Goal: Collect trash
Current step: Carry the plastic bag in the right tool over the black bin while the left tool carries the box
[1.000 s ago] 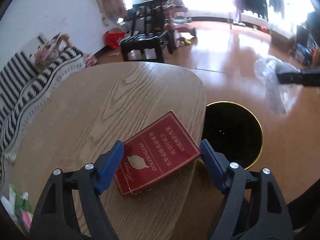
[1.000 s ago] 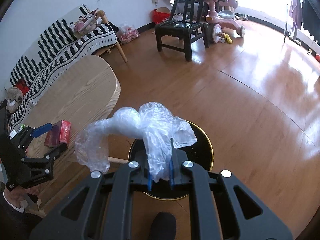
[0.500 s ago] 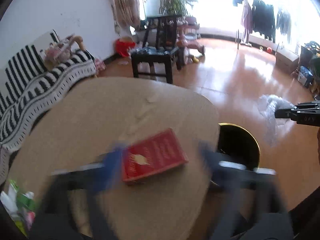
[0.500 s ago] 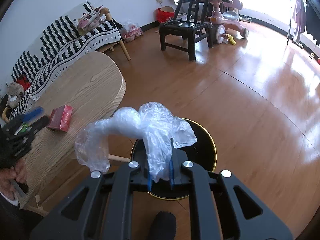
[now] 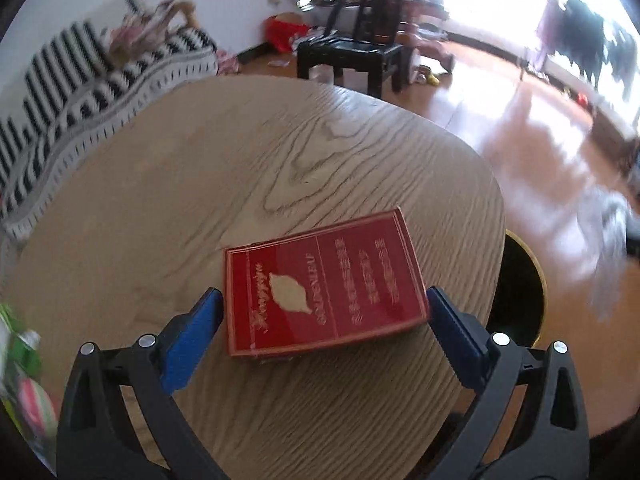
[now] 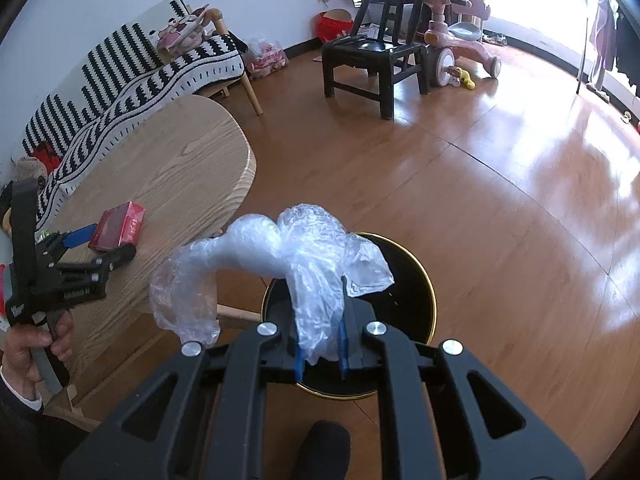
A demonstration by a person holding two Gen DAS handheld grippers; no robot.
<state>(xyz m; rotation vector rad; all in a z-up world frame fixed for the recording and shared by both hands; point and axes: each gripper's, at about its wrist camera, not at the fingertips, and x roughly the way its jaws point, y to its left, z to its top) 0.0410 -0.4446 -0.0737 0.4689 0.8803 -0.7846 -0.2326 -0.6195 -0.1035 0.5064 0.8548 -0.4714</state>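
A red cigarette box [image 5: 324,284] lies flat on the wooden table [image 5: 240,168] near its right edge. My left gripper [image 5: 324,320] is open, its blue pads on either side of the box's near end, close to it. The box also shows in the right wrist view [image 6: 118,226], with the left gripper [image 6: 104,248] beside it. My right gripper [image 6: 320,354] is shut on a crumpled clear plastic bag [image 6: 280,264] and holds it above a black bin with a gold rim [image 6: 424,280]. The bin [image 5: 520,280] stands on the floor just past the table's edge.
A black wooden chair [image 6: 372,52] and a pink ride-on toy [image 6: 456,40] stand across the wood floor. A striped sofa [image 6: 132,68] runs behind the table. Colourful wrappers [image 5: 24,380] lie at the table's left edge.
My left gripper has swung around and closed in on the red box, so its pads now flank it. The right gripper with the bag has barely moved over the bin.
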